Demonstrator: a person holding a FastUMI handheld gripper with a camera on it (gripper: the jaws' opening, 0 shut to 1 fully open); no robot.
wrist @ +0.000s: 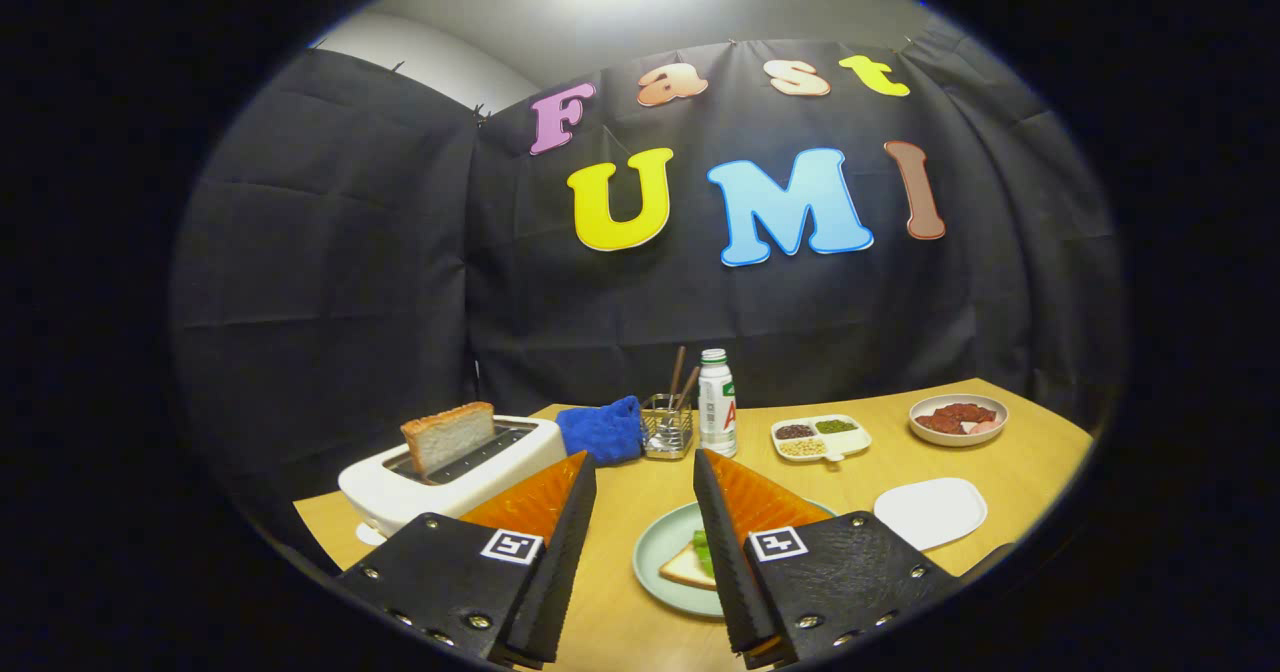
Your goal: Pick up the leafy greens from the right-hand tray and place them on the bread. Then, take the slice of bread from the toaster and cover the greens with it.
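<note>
Wide apart and holding nothing, the fingers of the hand-held gripper (645, 472) hover above the near edge of the table (1010, 457). A pale green plate (655, 552) lies on the table between and under the right finger, carrying a slice of bread (685, 567) with leafy greens (704, 550) on top — both partly hidden by that finger. Beyond the left finger, toward the table's left edge, stands a white toaster (400, 487) with a second bread slice (447, 436) sticking up from its slot. An empty white tray (930, 512) sits right of the plate. Farther back stand a blue cloth (602, 430), a wire holder (667, 426), a bottle (716, 402), a divided dish (820, 437) and a bowl (957, 419).
</note>
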